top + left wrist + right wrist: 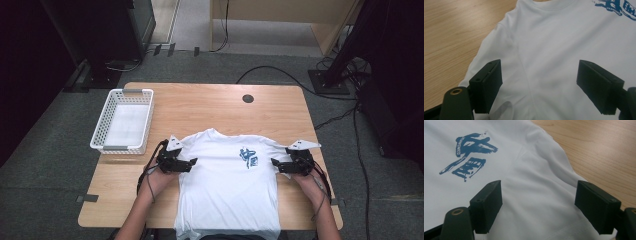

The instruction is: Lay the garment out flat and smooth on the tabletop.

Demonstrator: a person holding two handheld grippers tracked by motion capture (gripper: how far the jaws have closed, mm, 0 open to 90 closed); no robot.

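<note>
The left gripper rests at the left sleeve of a white cotton T-shirt with a blue brush-stroke print on the chest. In the left gripper view its two black jaws stand wide apart over the sleeve seam, with cloth beneath the gap between them and nothing pinched. The right gripper sits at the shirt's other sleeve; in the right gripper view its jaws are likewise spread wide above the sleeve hem, gripping nothing. Each gripper points inward toward the shirt's chest.

The shirt lies flat and face up, collar away from the person, its lower hem hanging past the near edge of the light wooden table. The blue print lies on the side of the shirt's chest toward the right gripper. A white perforated plastic basket stands on the table beyond the shirt's left sleeve, well apart from it.
</note>
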